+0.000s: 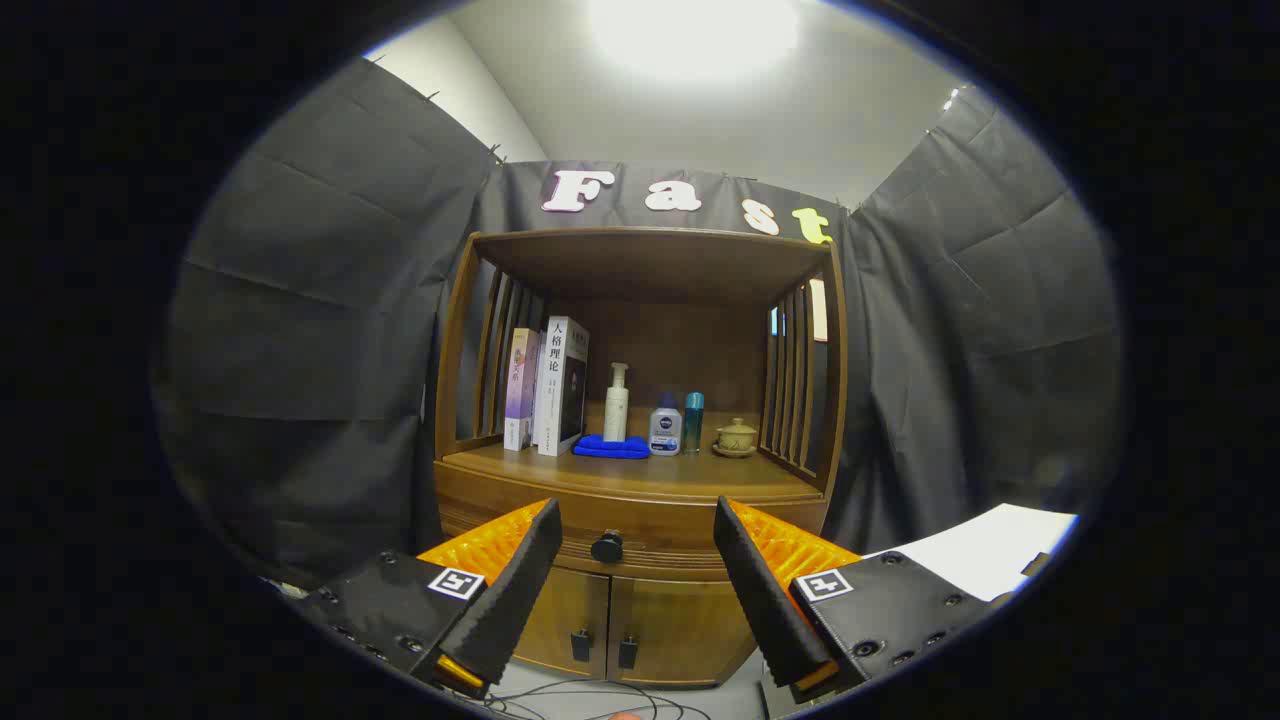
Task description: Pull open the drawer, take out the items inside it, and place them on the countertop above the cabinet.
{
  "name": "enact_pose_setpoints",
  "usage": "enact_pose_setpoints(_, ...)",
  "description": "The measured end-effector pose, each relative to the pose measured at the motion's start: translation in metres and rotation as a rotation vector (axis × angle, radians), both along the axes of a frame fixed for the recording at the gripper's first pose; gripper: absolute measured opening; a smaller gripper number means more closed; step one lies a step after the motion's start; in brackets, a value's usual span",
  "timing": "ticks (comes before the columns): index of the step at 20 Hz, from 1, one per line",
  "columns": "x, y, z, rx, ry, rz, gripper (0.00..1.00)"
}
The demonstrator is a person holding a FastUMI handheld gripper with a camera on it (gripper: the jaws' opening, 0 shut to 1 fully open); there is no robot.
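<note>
A wooden cabinet [640, 480] stands ahead against the booth's cloth wall. Its drawer [660, 535] is closed, with a dark round knob [607, 547] in the middle of its front. The countertop [690, 475] above the drawer is the floor of an open shelf. My gripper [635, 522] is open, some way in front of the cabinet. The knob shows in the gap between the fingers, nearer the left one, and beyond them. Nothing is between the fingers.
On the countertop stand two books [548, 388] at the left, a white pump bottle [617, 402] on a blue cloth [612, 447], a small white bottle [665, 425], a teal bottle [693, 421] and a lidded clay cup [736, 437]. Two lower doors [620, 625] sit under the drawer. Cables [570, 697] lie on the floor.
</note>
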State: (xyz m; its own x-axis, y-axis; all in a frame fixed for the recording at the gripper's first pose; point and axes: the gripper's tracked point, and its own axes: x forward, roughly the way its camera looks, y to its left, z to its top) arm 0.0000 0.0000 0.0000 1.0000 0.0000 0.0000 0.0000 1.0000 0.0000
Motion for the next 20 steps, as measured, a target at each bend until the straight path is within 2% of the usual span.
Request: enact_pose_setpoints(20,-0.0003,0.0016,0.0026,0.008,-0.01,0.001,0.97)
